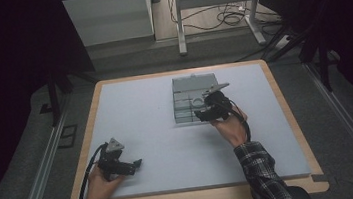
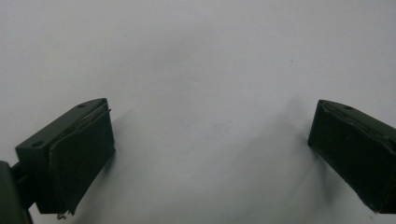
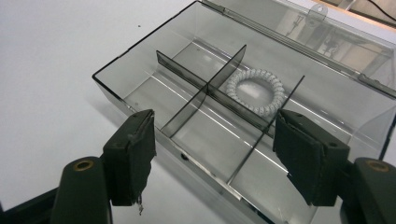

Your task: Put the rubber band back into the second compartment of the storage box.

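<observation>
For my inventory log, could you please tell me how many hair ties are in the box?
1. A white coil hair tie lies in a middle compartment on the lid side of the open box. The other visible compartments look empty.

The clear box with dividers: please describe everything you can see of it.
The clear box looks like smoky transparent plastic, rectangular and shallow. Thin dividers cross inside and split it into compartments. Its hinged lid is open and leans back. A white coiled ring lies flat in one middle compartment on the lid's side; the other visible compartments are empty. The box rests on the grey table mat, with the right tongs open at its near edge.
</observation>
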